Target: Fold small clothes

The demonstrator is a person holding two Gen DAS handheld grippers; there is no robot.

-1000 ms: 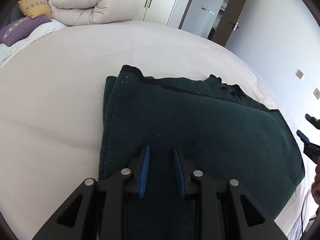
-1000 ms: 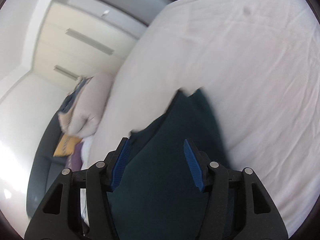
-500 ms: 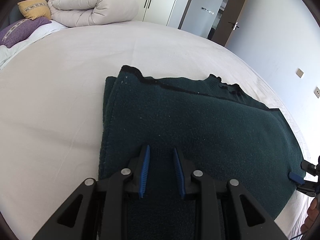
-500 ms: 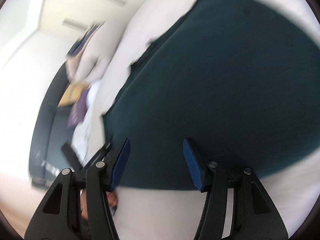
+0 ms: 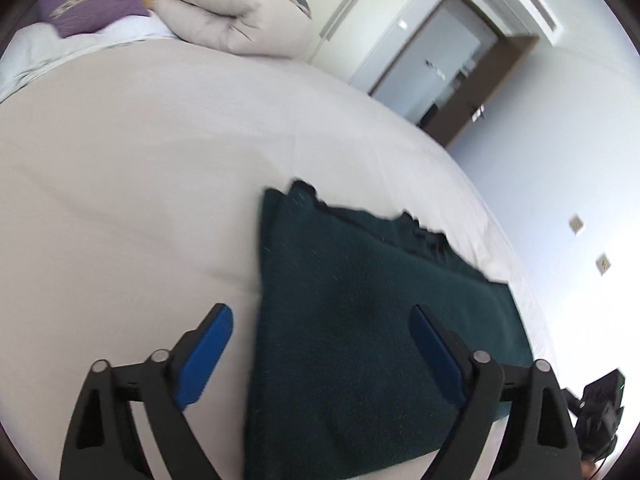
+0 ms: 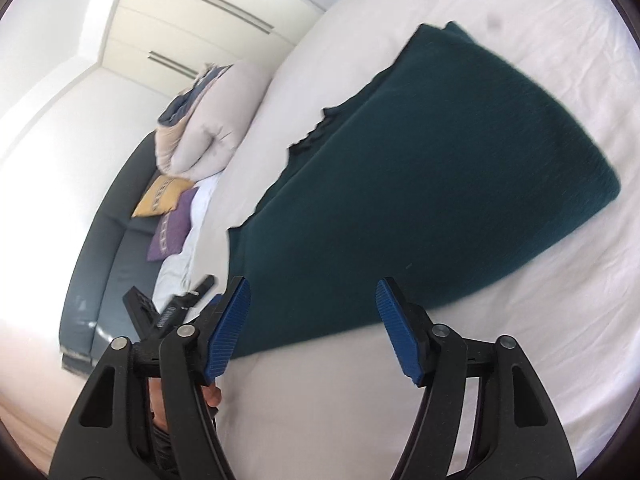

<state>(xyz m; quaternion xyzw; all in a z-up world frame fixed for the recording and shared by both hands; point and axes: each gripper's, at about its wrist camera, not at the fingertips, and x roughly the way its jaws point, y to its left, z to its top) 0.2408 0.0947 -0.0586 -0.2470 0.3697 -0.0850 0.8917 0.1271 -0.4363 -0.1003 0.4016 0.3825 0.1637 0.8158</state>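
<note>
A dark green knit garment (image 5: 360, 312) lies folded flat on the white bed sheet (image 5: 140, 184); it also shows in the right wrist view (image 6: 432, 168). My left gripper (image 5: 320, 348) is open and empty, its blue pads spread wide just above the garment's near edge. My right gripper (image 6: 314, 320) is open and empty, hovering over the garment's near corner and the sheet (image 6: 500, 340). The left gripper's body (image 6: 172, 308) shows at the left of the right wrist view.
A rolled beige duvet (image 5: 232, 20) with purple (image 5: 92, 12) and yellow cushions lies at the head of the bed. A dark sofa (image 6: 104, 248) runs along the bed. An open door (image 5: 452, 64) and wardrobes (image 6: 208, 24) stand behind.
My left gripper has opened wide, let go of the garment and lifted back. My right gripper has swung back from close over the garment, still open.
</note>
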